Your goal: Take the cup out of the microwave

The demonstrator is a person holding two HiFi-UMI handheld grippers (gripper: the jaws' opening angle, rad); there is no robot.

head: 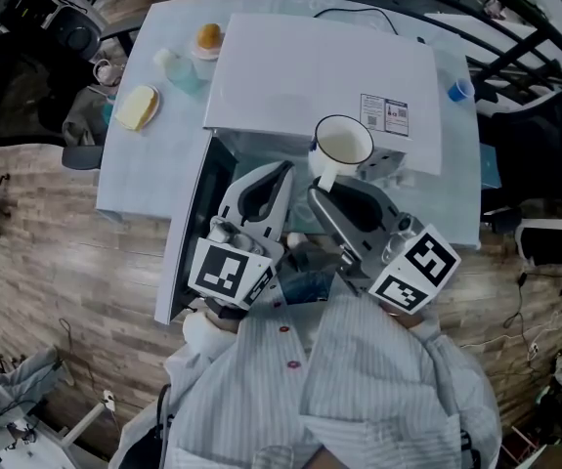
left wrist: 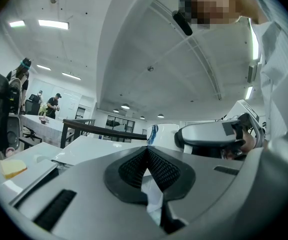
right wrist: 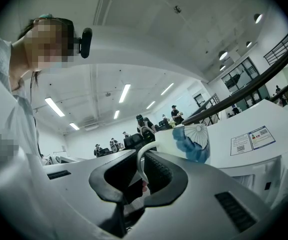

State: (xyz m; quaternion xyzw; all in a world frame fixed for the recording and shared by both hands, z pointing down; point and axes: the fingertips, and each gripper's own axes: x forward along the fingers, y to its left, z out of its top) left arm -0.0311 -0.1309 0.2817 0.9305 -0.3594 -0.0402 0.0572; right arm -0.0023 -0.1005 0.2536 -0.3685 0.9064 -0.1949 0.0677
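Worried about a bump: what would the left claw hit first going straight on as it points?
Probably the front edge of the microwave, just left of the cup that the right claw holds. Depth is unclear: the left gripper view shows the cup just beyond the shut left claw, which could come first.

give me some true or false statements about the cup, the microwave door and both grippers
1. The right gripper holds the cup by its handle. True.
2. The left gripper grips the microwave door. False: its jaws are together on nothing.
3. The microwave door is shut. False: it stands open.
4. The cup is upright. True.
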